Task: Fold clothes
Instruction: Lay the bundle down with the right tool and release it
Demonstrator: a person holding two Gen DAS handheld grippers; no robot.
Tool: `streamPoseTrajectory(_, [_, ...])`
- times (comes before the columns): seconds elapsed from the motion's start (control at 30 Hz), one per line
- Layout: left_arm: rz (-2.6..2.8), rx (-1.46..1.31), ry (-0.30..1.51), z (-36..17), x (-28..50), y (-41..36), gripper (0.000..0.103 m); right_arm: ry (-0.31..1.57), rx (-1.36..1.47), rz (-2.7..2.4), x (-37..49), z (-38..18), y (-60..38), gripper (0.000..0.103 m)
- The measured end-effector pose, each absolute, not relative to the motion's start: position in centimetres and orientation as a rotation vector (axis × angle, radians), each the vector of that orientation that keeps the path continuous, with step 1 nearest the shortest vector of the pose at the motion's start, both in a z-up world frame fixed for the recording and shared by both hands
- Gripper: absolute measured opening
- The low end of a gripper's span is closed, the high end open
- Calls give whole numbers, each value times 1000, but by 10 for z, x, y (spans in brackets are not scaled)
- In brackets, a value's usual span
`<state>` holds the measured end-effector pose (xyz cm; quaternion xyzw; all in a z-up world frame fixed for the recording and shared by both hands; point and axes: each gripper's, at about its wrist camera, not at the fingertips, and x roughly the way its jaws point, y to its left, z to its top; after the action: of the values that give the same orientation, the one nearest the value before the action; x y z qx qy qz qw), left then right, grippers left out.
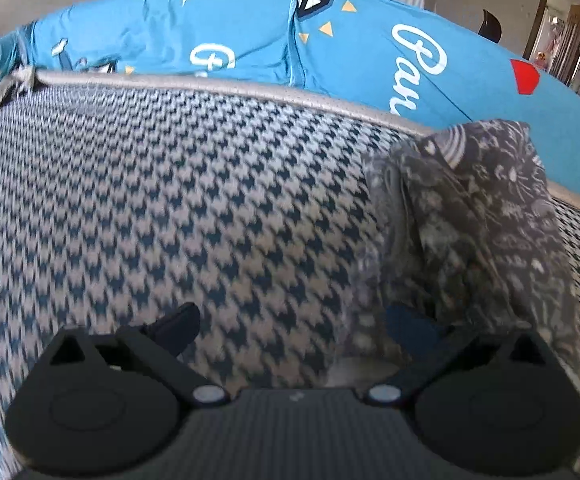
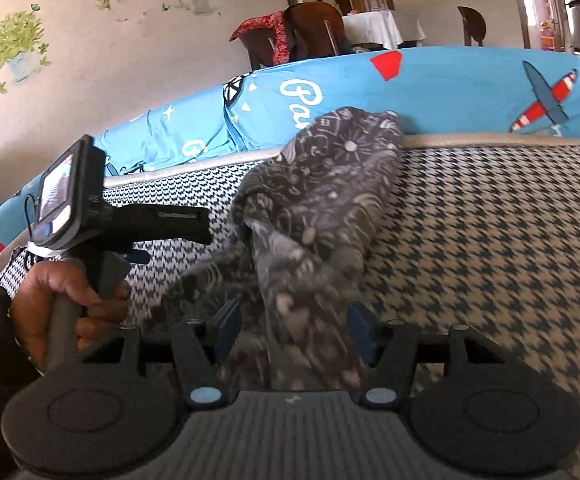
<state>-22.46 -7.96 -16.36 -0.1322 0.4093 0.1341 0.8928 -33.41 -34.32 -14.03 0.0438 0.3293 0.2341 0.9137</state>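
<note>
Grey patterned cloth [image 2: 321, 200] hangs bunched between your right gripper's [image 2: 293, 330] spread jaws, above the houndstooth bed [image 2: 489, 248]. Your left gripper [image 1: 293, 328], jaws wide apart, holds nothing beside it. You're likely only gathering; next, find a corner and spread it flat.

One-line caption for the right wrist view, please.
Right gripper, open, straddles a rumpled grey patterned garment on a houndstooth surface; left gripper alongside.
</note>
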Motion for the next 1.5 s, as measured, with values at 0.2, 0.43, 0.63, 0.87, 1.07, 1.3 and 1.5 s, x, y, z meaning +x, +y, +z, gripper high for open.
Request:
streamPoseTrajectory(0.2, [252, -272, 846, -166, -263, -91, 103, 656, 100, 408, -360, -145, -372, 59])
streamPoseTrajectory(0.43, [225, -250, 854, -169, -299, -104, 103, 676, 196, 337, -364, -156, -400, 64])
streamPoseTrajectory(0.63, [215, -224, 871, -175, -313, -110, 103, 708, 288, 369, -362, -168, -405, 65])
streamPoseTrajectory(0.87, [206, -215, 870, -179, -322, -115, 103, 736, 316, 352, -350, -185, -399, 65])
streamPoseTrajectory(1.07, [209, -206, 867, -181, -327, -117, 103, 744, 370, 351, -347, -190, -402, 52])
streamPoseTrajectory(1.3, [212, -193, 867, -182, -331, -118, 103, 706, 346, 348, -355, -183, -401, 14])
streamPoseTrajectory(1.5, [208, -196, 867, -182, -335, -117, 103, 630, 318, 380, -371, -160, -394, 12])
